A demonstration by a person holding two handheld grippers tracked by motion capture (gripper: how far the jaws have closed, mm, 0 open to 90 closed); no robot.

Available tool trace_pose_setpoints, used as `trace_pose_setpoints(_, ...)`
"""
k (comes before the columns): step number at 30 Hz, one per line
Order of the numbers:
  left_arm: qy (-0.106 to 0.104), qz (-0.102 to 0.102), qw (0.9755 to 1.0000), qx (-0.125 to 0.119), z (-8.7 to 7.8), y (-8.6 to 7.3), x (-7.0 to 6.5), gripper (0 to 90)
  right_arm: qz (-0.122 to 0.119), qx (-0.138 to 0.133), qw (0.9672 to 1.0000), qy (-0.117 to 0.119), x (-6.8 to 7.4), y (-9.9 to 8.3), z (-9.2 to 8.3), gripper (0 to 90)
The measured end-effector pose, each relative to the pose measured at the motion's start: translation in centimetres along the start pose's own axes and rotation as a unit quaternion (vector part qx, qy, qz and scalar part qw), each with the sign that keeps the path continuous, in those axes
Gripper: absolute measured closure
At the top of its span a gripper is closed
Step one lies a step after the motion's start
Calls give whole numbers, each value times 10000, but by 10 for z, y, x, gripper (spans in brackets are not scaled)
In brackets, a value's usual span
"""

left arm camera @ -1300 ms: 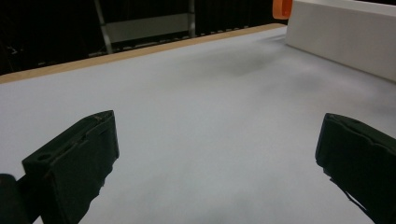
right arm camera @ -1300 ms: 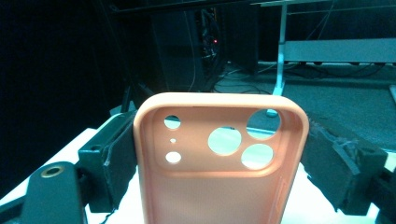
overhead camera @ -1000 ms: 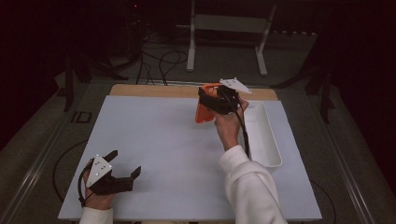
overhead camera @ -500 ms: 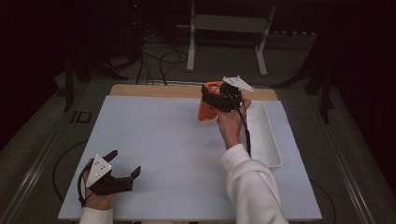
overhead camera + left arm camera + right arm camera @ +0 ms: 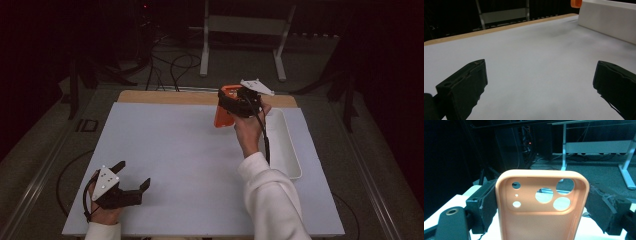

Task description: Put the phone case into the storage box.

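Note:
An orange phone case (image 5: 221, 116) hangs above the far middle of the white table mat (image 5: 180, 150), next to the white tray. My right gripper (image 5: 231, 101) is shut on it. In the right gripper view the case (image 5: 541, 217) stands upright with its camera cutouts at the top. The black pads (image 5: 486, 202) press on both of its long sides. My left gripper (image 5: 134, 173) rests near the front left corner of the mat, jaws open with nothing between them. The left gripper view has the left gripper (image 5: 539, 82) wide apart over bare mat, and the case (image 5: 576, 3) far off.
A long white tray (image 5: 284, 145) lies along the right side of the mat, its wall (image 5: 606, 22) showing in the left gripper view. A wooden strip (image 5: 165, 96) runs along the far edge. Stand legs and cables lie on the dark floor beyond.
My right gripper has shifted slightly right and toward the far edge with the orange case still in it. The left gripper has not moved.

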State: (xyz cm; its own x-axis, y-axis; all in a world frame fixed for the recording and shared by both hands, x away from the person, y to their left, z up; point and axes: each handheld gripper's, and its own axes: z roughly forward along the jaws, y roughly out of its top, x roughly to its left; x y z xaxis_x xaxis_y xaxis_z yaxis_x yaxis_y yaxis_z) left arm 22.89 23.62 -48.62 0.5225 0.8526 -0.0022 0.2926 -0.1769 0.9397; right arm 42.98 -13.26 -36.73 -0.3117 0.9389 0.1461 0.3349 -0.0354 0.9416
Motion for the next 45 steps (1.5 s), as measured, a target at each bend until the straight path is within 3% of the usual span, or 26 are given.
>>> trace_pose_setpoints(45,53,-16,10000,-13,-1,0,0,1,30,-67,9989,-456,-34,10,-6,168)
